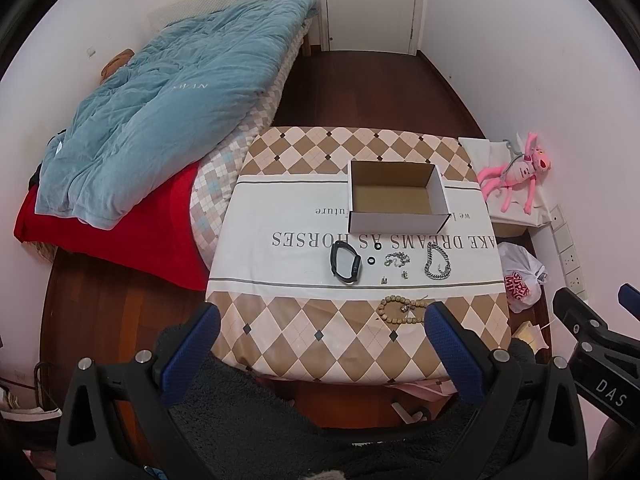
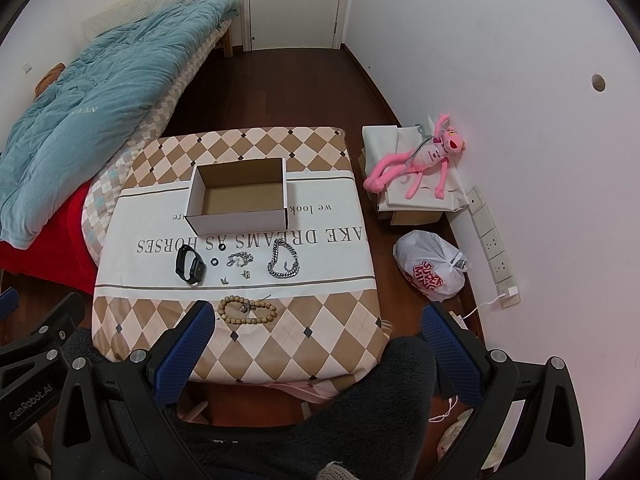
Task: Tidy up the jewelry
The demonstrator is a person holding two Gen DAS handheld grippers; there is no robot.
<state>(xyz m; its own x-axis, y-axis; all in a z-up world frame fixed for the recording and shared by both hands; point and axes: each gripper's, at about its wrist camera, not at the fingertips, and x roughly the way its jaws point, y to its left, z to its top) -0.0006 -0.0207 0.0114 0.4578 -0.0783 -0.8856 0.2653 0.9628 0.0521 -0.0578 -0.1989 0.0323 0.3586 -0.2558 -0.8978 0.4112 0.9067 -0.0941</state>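
Observation:
An open, empty cardboard box point(image 1: 396, 198) point(image 2: 240, 200) stands on the cloth-covered table point(image 1: 304, 344) point(image 2: 320, 344). In front of it lie a black smartwatch point(image 1: 345, 267) point(image 2: 190, 267), two small black rings point(image 1: 371, 261) point(image 2: 215, 261), a small silver chain point(image 1: 395, 260) point(image 2: 240, 260), two tiny earrings point(image 1: 405, 275) point(image 2: 245, 275), a thick silver chain point(image 1: 437, 266) point(image 2: 284, 265) and a wooden bead bracelet point(image 1: 402, 310) point(image 2: 246, 311) nearest me. My left gripper point(image 1: 322, 320) is open and empty above the table's near edge. My right gripper point(image 2: 318, 320) is open and empty, to the right of the beads.
A bed point(image 1: 160, 92) with a blue quilt stands left of the table. A pink plush toy point(image 2: 424, 160) lies on boxes by the right wall, with a white plastic bag point(image 2: 432, 266) on the floor. A closed door point(image 1: 372, 4) is at the far end.

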